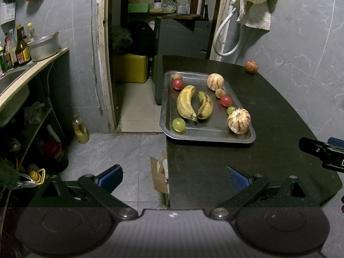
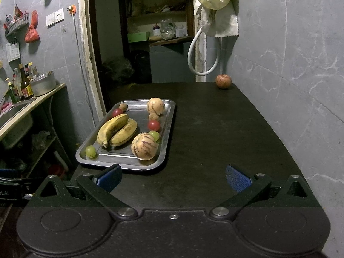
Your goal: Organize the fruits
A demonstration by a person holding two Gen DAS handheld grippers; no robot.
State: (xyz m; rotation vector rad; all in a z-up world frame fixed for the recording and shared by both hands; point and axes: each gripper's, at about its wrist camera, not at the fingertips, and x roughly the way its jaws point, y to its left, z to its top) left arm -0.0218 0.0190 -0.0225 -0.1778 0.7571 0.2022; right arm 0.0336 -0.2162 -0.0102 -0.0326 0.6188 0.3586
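Note:
A steel tray lies on the left part of a black table. In it are two bananas, two striped melons, red and green small fruits and two brown ones. A lone red apple sits at the table's far corner by the wall. My left gripper is open, near the table's front left edge. My right gripper is open over the table's near side, right of the tray. Both hold nothing.
A counter with a sink, a metal pot and several bottles runs along the left wall. A doorway opens behind the table. A white cloth and hose hang on the wall near the apple. Cardboard and bottles lie on the floor.

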